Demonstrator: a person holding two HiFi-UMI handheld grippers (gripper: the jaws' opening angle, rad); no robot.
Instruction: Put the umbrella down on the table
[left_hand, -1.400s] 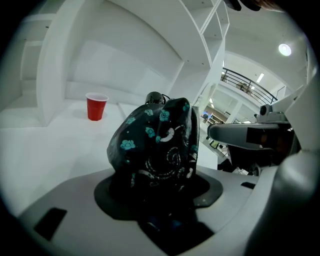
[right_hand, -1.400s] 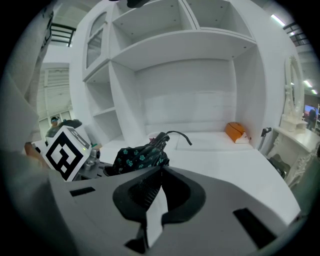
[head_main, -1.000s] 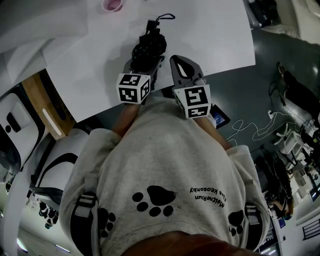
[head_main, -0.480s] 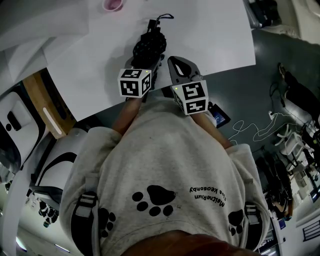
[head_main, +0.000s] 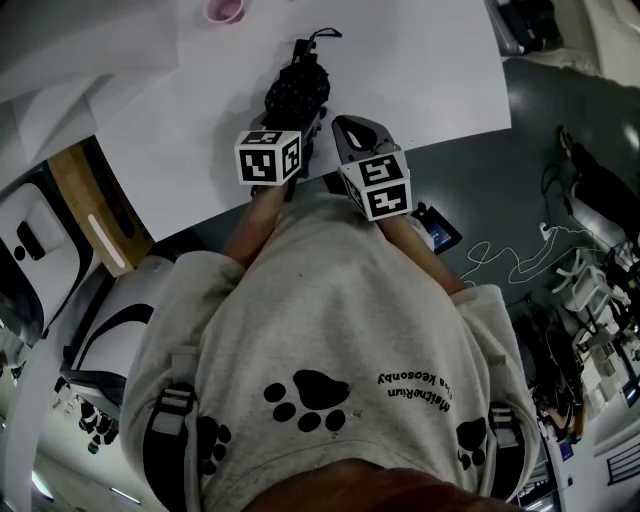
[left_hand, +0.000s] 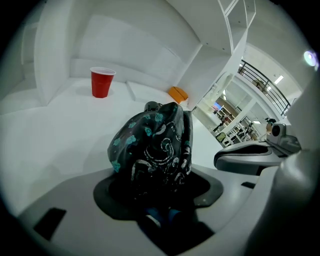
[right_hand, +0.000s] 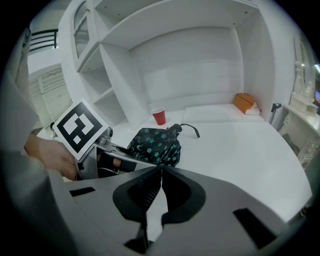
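White table runs out toward shelving, a red cup at its far side; the folded umbrella is clamped in the left gripper, low over the tabletop, whether touching I cannot tell; the right gripper is closed on nothing beside it. Lowering looks nearly done; next, rest it flat, then release.

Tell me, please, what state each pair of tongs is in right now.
Left tongs: closed on the folded umbrella.
Right tongs: closed, holding nothing.
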